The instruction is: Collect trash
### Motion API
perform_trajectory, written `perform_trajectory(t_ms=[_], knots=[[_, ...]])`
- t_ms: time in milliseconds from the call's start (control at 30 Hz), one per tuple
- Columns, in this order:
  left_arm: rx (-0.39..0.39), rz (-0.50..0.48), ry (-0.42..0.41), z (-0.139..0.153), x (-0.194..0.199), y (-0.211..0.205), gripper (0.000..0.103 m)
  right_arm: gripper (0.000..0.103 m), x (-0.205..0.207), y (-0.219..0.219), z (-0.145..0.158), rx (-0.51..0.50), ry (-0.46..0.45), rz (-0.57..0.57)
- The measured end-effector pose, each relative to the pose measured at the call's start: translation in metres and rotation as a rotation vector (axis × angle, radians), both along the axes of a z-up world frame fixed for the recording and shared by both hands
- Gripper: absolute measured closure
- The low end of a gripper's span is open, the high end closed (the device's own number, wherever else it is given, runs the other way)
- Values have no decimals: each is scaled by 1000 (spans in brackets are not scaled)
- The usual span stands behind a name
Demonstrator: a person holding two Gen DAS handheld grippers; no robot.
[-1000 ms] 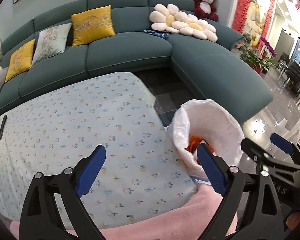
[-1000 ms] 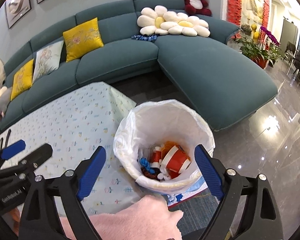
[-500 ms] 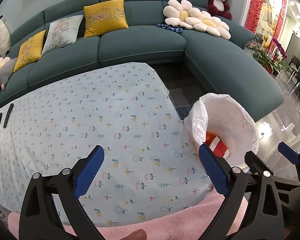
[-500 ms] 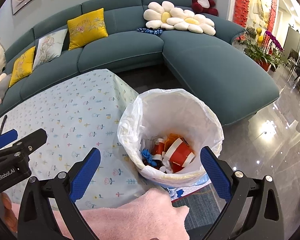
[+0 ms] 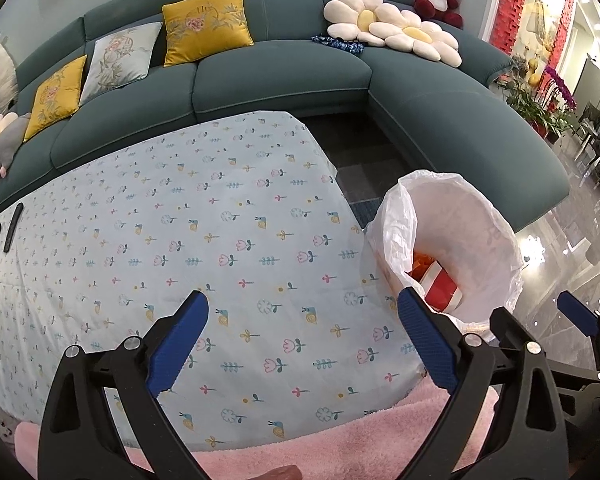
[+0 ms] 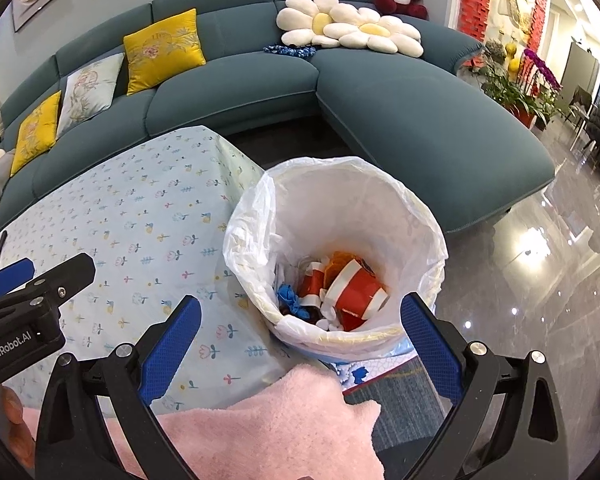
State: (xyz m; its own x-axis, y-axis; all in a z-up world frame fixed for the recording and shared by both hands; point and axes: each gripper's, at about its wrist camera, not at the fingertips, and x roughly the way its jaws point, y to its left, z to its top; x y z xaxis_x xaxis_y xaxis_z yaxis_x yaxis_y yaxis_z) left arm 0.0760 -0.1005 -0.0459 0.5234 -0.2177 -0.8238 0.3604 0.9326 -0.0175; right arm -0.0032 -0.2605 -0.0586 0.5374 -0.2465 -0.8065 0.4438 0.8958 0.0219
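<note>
A bin lined with a white plastic bag [image 6: 380, 204] stands on the floor at the right end of the table. Inside lie a crushed red-and-white paper cup [image 6: 356, 292], a blue wrapper [image 6: 290, 300] and other scraps. My right gripper [image 6: 300, 338] hovers open just above and in front of the bin's near rim, nothing between its fingers. My left gripper [image 5: 304, 338] is open over the flower-print tablecloth [image 5: 220, 240], holding nothing; the bin [image 5: 480, 216] sits to its right with the red cup [image 5: 440, 284] showing inside.
A teal corner sofa [image 5: 280, 76] with yellow and pale cushions wraps behind the table. Two dark remotes [image 5: 4, 232] lie at the table's far left edge. Pink fabric [image 6: 268, 432] covers the foreground. Glossy floor [image 6: 540, 280] and potted plants [image 6: 516, 92] lie to the right.
Both grippers have pulled back and risen slightly, so more of the tablecloth and bin shows. Both stayed open and empty.
</note>
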Motion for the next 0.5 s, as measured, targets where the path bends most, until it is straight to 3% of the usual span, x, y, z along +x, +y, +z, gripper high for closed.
perform_trajectory(t_ms=[500], knots=[[41,-15,2,-4,-8,-12,12,7,-9,-8,-3,-13,15,-27]])
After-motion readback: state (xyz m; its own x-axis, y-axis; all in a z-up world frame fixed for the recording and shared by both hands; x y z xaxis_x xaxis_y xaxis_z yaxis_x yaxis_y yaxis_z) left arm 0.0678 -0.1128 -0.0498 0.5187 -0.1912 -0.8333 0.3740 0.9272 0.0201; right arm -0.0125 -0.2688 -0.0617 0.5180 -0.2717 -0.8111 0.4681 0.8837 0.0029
